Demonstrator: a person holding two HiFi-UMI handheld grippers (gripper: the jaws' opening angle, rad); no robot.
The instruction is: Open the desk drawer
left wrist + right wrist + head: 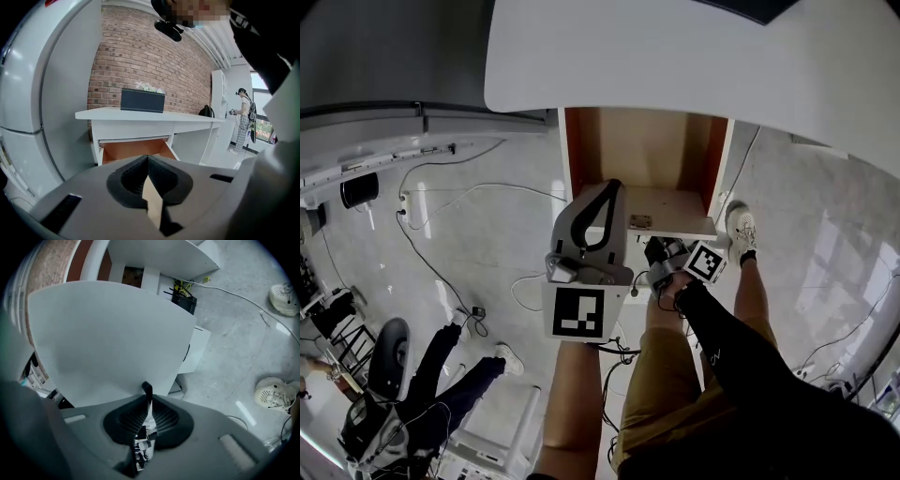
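Observation:
The desk drawer (pixel 639 155) stands pulled out from under the white desk top (pixel 694 56), its brown wooden inside bare. In the left gripper view the same drawer (pixel 133 150) shows open under the desk (pixel 140 117). My left gripper (pixel 612 186) hangs in front of the drawer, apart from it, its jaws (pixel 148 158) shut on nothing. My right gripper (pixel 656 246) is low at the drawer's white front edge (pixel 675 225). Its jaws (pixel 146 397) are shut, with a thin dark strip at their tips against a white desk panel (pixel 108 333).
A dark box with flowers (pixel 142 100) sits on the desk before a brick wall. Cables (pixel 441 272) trail over the pale floor. A seated person (pixel 431 394) is at the lower left, another stands far off (pixel 243 119). My legs and a shoe (pixel 741 230) are below the drawer.

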